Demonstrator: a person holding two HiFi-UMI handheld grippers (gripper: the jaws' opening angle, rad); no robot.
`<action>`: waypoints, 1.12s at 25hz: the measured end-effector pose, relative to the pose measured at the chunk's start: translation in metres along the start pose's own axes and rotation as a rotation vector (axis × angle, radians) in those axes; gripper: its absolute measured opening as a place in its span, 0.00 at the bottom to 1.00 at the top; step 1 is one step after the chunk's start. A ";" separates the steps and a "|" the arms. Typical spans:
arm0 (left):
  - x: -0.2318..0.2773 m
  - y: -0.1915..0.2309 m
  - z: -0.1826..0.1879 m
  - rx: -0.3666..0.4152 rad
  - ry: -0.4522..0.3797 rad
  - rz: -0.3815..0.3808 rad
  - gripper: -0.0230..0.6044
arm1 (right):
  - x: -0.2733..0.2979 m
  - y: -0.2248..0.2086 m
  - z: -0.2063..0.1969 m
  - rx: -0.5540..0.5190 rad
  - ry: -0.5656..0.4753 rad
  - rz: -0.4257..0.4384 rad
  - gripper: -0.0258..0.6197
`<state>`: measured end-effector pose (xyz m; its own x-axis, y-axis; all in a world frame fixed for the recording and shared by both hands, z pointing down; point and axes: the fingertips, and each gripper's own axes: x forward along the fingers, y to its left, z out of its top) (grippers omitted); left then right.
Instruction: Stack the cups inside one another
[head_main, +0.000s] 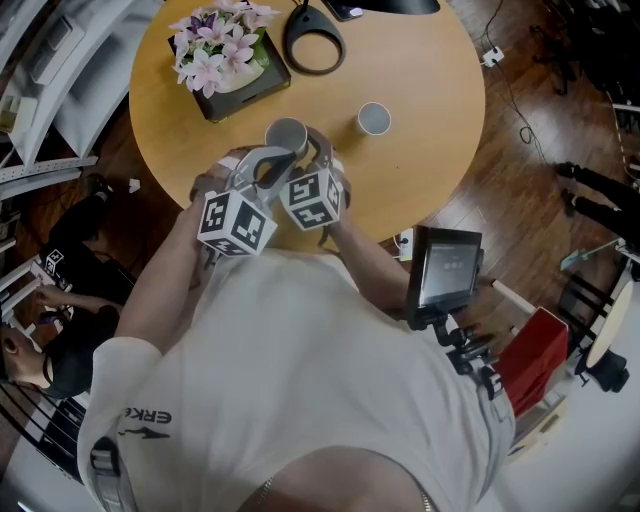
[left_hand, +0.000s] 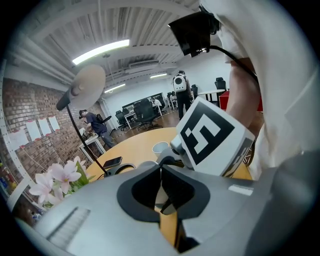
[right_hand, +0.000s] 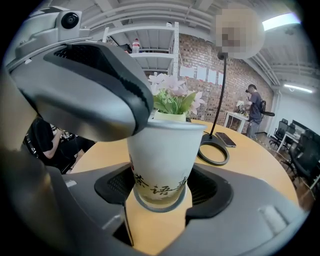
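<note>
While the left tool (left_hand: 161, 172) pinches the paper cup (head_main: 287, 133) rim on the counter (head_main: 420, 160), the right tool (right_hand: 160, 187) stands wide around its base.

Two cups (head_main: 287, 133) (head_main: 373, 118), one flower box (head_main: 250, 92), one lamp (head_main: 306, 20)

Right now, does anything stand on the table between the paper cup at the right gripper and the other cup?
Nothing visible: only bare tabletop lies between the printed paper cup and the second cup.
</note>
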<state>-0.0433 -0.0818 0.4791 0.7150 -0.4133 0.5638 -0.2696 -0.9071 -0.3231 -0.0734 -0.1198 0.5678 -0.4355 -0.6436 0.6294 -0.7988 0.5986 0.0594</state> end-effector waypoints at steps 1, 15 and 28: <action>0.001 0.000 0.000 0.004 0.001 0.000 0.06 | 0.000 -0.001 0.000 -0.003 -0.001 -0.002 0.56; 0.018 -0.003 -0.023 -0.014 0.060 -0.019 0.06 | -0.002 0.004 -0.005 0.012 0.001 0.036 0.60; 0.018 -0.008 -0.030 -0.082 0.076 -0.035 0.17 | -0.003 0.005 -0.019 0.026 0.038 0.046 0.61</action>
<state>-0.0472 -0.0843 0.5148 0.6749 -0.3830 0.6307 -0.2991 -0.9234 -0.2406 -0.0676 -0.1057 0.5808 -0.4562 -0.5969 0.6600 -0.7891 0.6142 0.0099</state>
